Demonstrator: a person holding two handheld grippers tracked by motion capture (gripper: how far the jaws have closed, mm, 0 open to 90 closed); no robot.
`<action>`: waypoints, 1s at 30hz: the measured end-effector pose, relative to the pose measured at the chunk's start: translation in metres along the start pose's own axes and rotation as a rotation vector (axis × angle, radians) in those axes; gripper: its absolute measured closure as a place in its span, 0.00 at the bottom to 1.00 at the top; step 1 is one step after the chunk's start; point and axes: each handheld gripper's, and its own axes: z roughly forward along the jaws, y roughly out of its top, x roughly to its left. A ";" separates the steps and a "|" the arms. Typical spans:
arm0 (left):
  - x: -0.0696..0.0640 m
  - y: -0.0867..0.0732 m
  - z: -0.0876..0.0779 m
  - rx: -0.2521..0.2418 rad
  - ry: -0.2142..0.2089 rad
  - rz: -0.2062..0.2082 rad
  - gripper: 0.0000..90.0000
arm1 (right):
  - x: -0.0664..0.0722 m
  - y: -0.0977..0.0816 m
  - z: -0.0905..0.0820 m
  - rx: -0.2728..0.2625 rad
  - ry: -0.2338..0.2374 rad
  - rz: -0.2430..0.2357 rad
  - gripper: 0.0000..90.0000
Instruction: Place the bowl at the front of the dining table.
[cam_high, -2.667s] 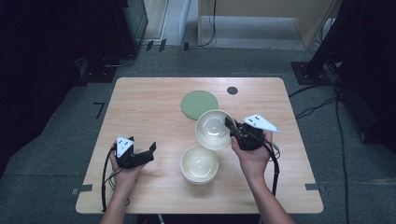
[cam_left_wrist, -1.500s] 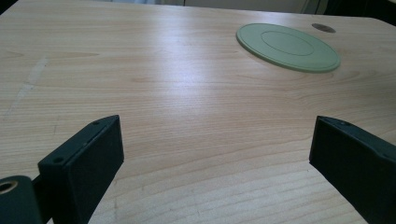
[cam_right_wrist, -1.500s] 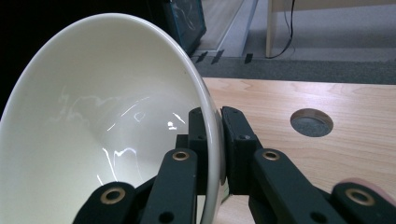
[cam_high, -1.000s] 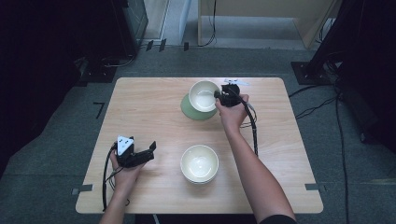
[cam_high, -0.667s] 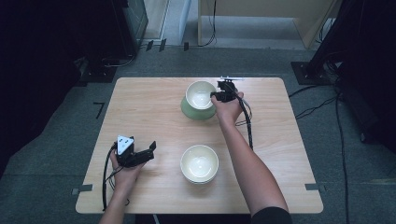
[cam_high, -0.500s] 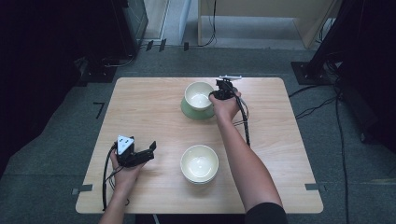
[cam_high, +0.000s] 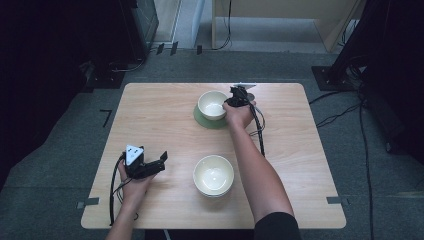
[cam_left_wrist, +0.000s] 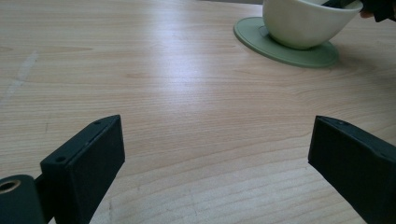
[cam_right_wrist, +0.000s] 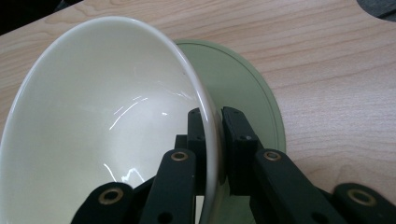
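Since the earliest frame, the right gripper (cam_high: 235, 102) has carried its white bowl (cam_high: 212, 104) from above the stacked bowls out to the far middle of the table, onto the green coaster (cam_high: 209, 120); the left gripper has stayed put. Taking the coaster as the landmark and going near to far: the left gripper (cam_high: 150, 167) rests well nearer than it and off to the left, jaws standing wide apart with bare wooden table (cam_left_wrist: 177, 121) between them. A stack of cream bowls (cam_high: 213, 175) stands well nearer than the coaster, almost straight in front of it. On the coaster sits the white bowl, tipped a little toward the gripper. The right gripper's jaws are clamped tight on its right-hand rim (cam_right_wrist: 208, 126), one pad inside, one outside
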 end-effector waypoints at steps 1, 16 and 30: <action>0.000 0.000 0.000 0.001 0.000 -0.001 0.04 | 0.000 0.000 0.001 -0.002 0.003 0.007 0.93; 0.001 0.000 0.000 0.004 -0.002 -0.003 0.04 | -0.014 -0.001 -0.019 -0.094 0.101 0.039 0.43; 0.000 0.000 0.001 0.010 -0.001 -0.001 0.04 | -0.038 -0.032 -0.062 -0.287 0.179 -0.156 0.13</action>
